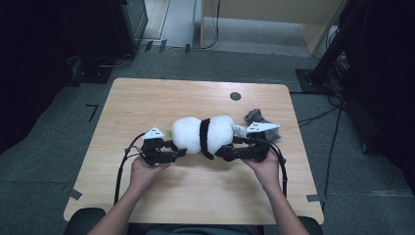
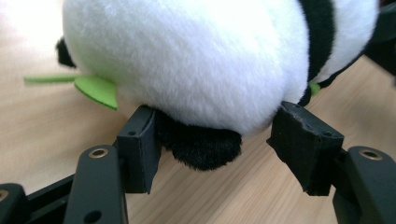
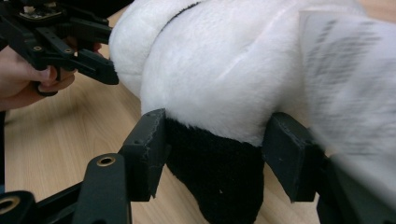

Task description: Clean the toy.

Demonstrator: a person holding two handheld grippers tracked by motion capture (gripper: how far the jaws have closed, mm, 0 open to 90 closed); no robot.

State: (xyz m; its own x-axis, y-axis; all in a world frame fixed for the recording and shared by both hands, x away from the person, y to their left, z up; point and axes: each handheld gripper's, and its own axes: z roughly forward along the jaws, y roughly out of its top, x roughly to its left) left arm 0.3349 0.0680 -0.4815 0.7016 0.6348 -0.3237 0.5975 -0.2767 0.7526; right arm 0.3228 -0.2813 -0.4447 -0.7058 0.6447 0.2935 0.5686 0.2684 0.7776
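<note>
A plush panda [image 1: 200, 133], white with a black band, lies on its side at the middle of the wooden table [image 1: 147, 98]. My left gripper [image 1: 182, 152] stands at its left end, my right gripper [image 1: 221, 152] at its right half. In the left gripper view the gripper [image 2: 215, 154] is open around a black plush limb [image 2: 201, 149]; one pad touches it and the other stands apart from it. In the right gripper view the gripper [image 3: 215, 158] has both pads against a wider black limb [image 3: 219, 182]. A green felt leaf [image 2: 95, 88] sticks out of the panda.
A blurred white printed tag [image 3: 350, 93] hangs from the panda beside my right jaws. A crumpled grey thing [image 1: 255, 116] lies behind the right gripper. The table has a dark round hole [image 1: 235, 96] near its far edge. Cables and dark stands surround the table.
</note>
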